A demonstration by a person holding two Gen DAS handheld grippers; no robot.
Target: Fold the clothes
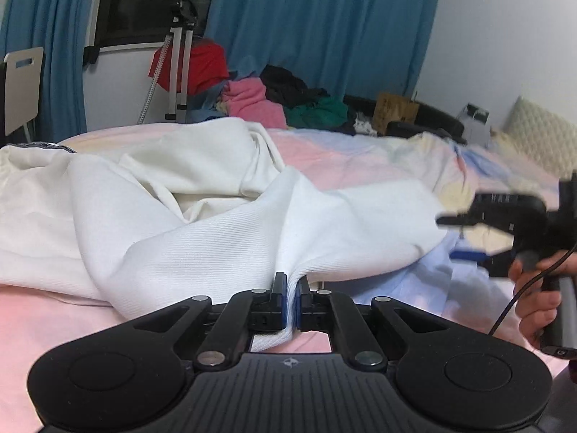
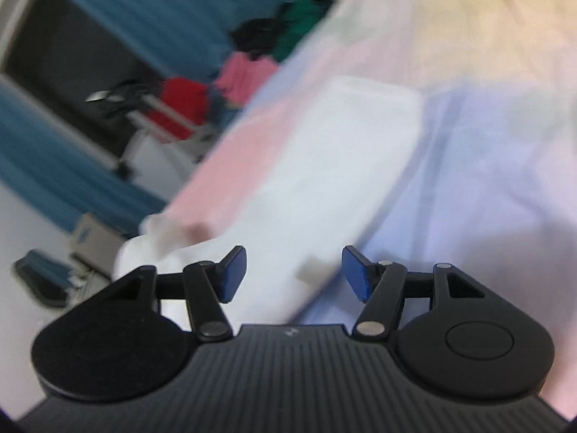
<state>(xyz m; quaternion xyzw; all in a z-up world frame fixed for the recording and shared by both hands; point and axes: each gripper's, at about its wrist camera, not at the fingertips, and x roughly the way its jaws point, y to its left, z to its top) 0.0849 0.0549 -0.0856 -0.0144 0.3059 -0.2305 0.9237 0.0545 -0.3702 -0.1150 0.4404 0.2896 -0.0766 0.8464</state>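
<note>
The left gripper (image 1: pixel 291 288) pinches a bunched fold of the white ribbed cotton garment (image 1: pixel 223 223) on the pastel-checked bed (image 1: pixel 54 324); the right gripper (image 2: pixel 294 274) gapes wide, holding nothing.

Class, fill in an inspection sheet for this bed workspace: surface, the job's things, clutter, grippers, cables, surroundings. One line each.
Surface: bed sheet, pastel pink, blue and yellow, rumpled.
Job's things: white garment, bunched on the sheet, one fold pulled toward the left gripper.
Clutter: clothes pile at the bed's far edge, red, pink, black and green; cardboard box beside it.
Grippers: left gripper shut on the white garment; right gripper open, nothing between its pads, over the garment's edge.
Cables: black cable hanging by the hand that holds the right gripper.
Surroundings: blue curtains, dark window, tripod, white wall.
</note>
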